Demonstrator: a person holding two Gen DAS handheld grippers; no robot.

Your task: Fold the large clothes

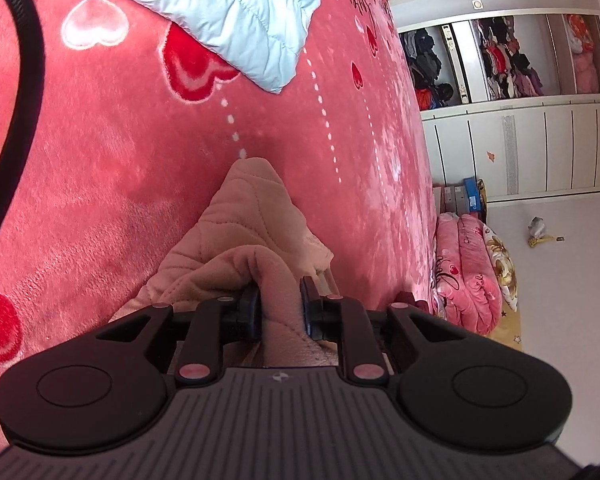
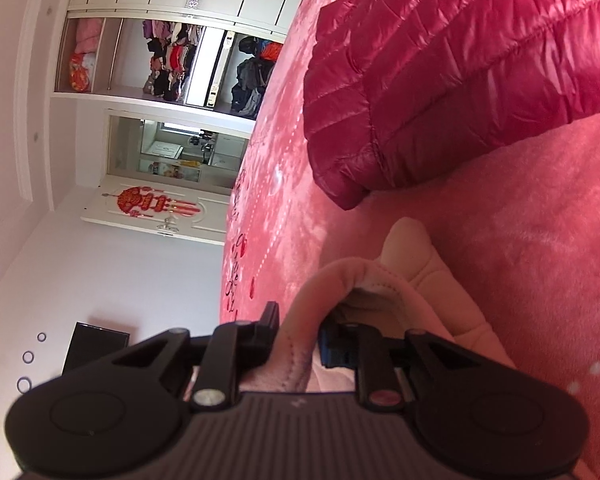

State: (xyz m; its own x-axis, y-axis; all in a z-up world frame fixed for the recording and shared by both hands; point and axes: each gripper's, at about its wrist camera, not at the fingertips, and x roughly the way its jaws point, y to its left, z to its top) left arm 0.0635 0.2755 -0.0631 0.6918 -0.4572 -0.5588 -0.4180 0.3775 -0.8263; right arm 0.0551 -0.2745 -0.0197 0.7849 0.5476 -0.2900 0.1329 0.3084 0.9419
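pink quilted garment (image 1: 236, 240): fabric between jaws of both, edges level for folding
left hand-held gripper (image 1: 280, 312): narrow, pinching garment
right hand-held gripper (image 2: 298, 336): narrow, garment fold clamped
bed (image 1: 100, 160): red jacket (image 2: 460, 80) at 1 o'clock

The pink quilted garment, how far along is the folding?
Done: nothing clearly folded yet. In hand: the pink quilted garment sits bunched between the pads of both the left hand-held gripper and the right hand-held gripper. Left: fold it flat on the bed cover.
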